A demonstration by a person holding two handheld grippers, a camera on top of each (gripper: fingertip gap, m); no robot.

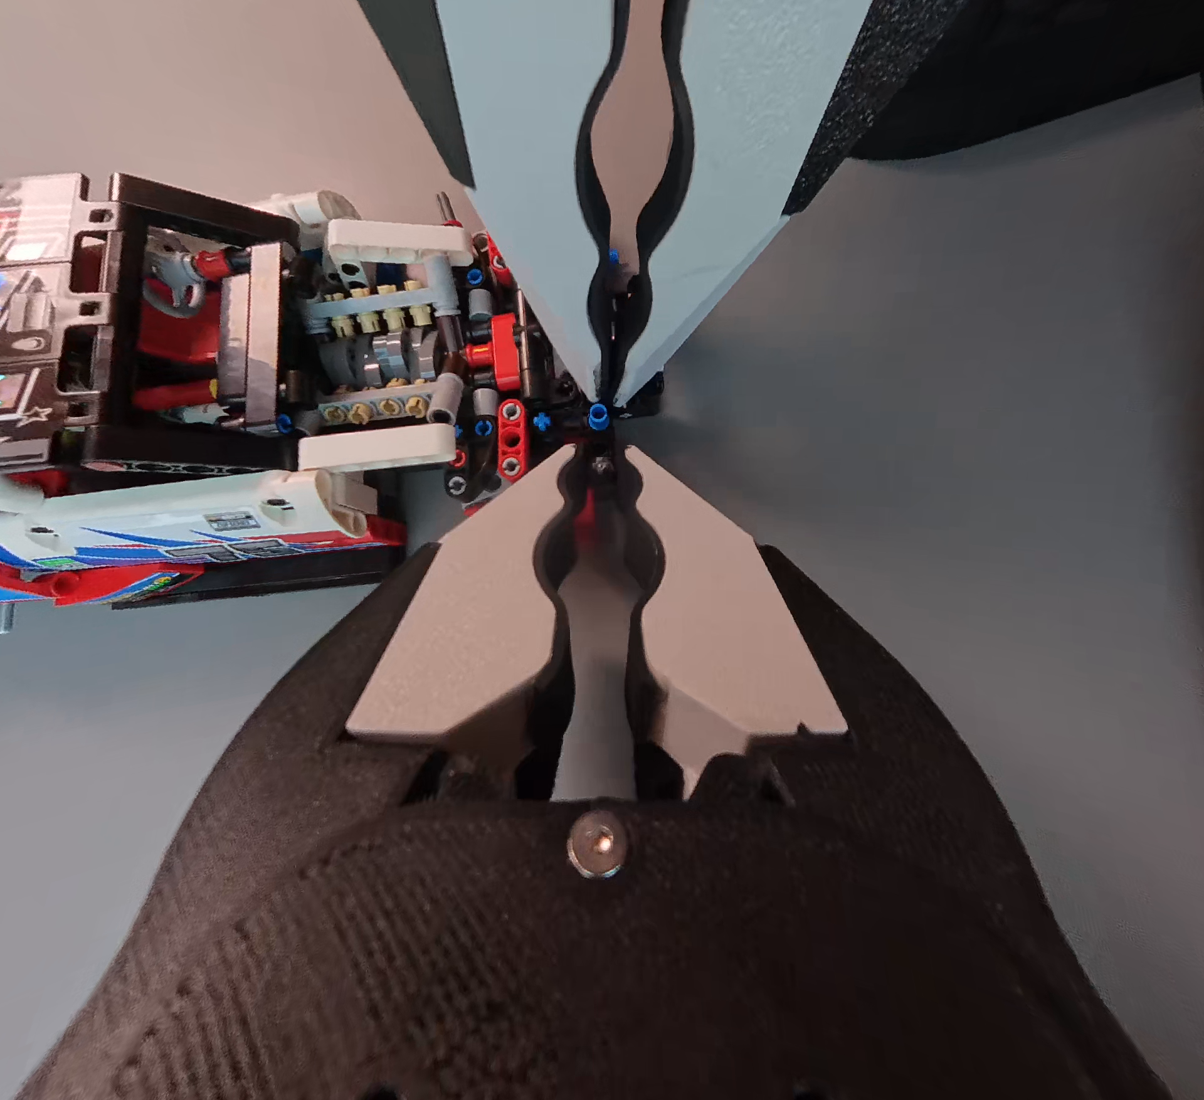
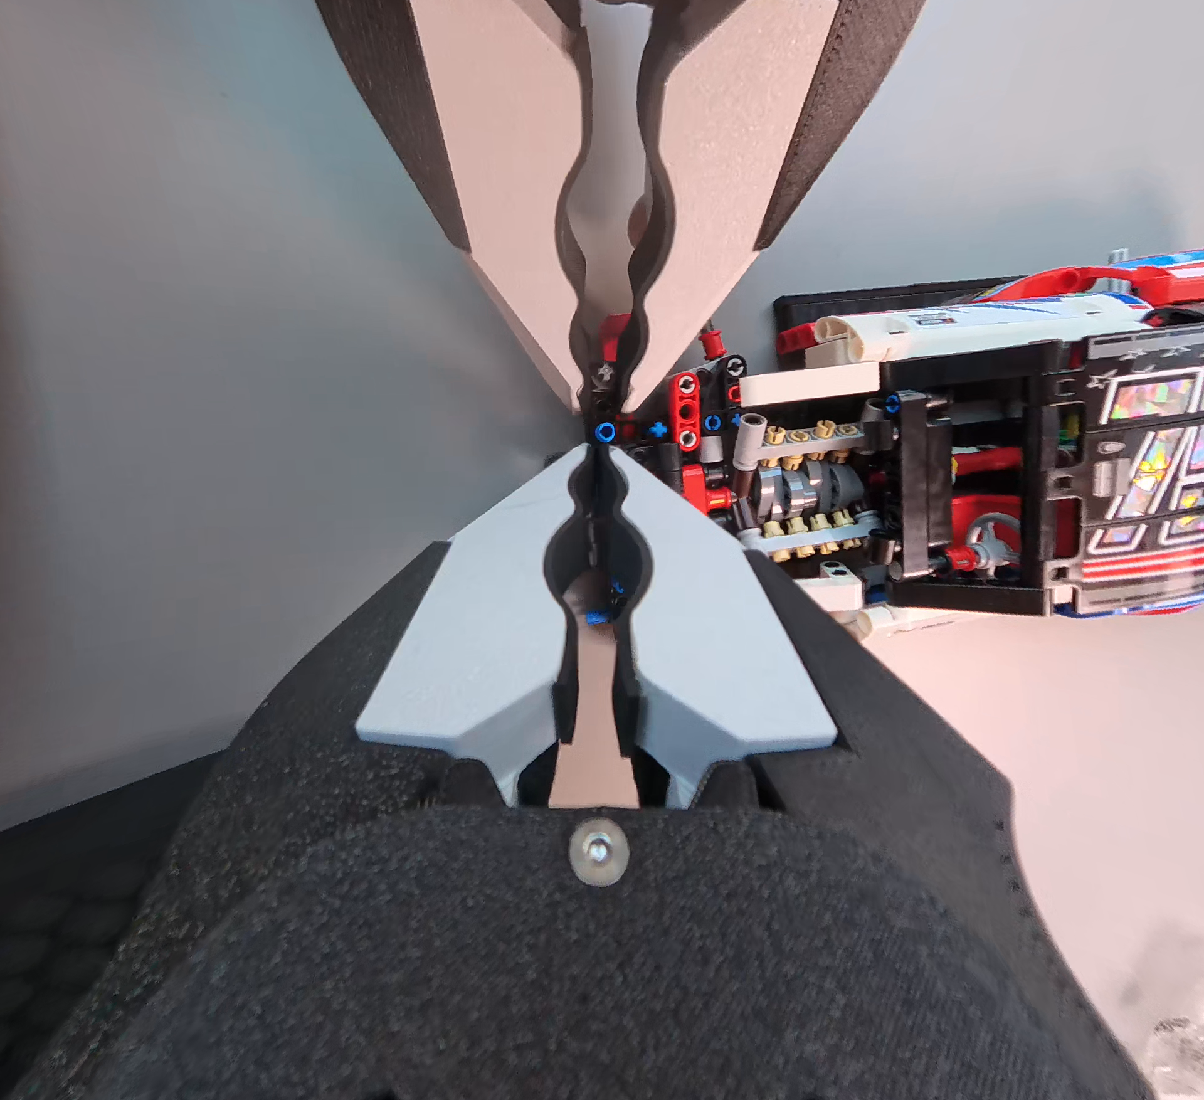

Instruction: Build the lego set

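Left wrist view shows us our left gripper (image 1: 602,450), its beige fingers nearly closed on the black end piece of the lego car (image 1: 260,365), which lies on its side on the grey table (image 1: 945,482) and stretches off to the left. Meeting it tip to tip, our right gripper (image 2: 602,450), pale blue, pinches narrowly from the opposite side, just by a blue pin (image 2: 604,431). We judge we are bracing the car's end with one tool so the other can press a small part home.
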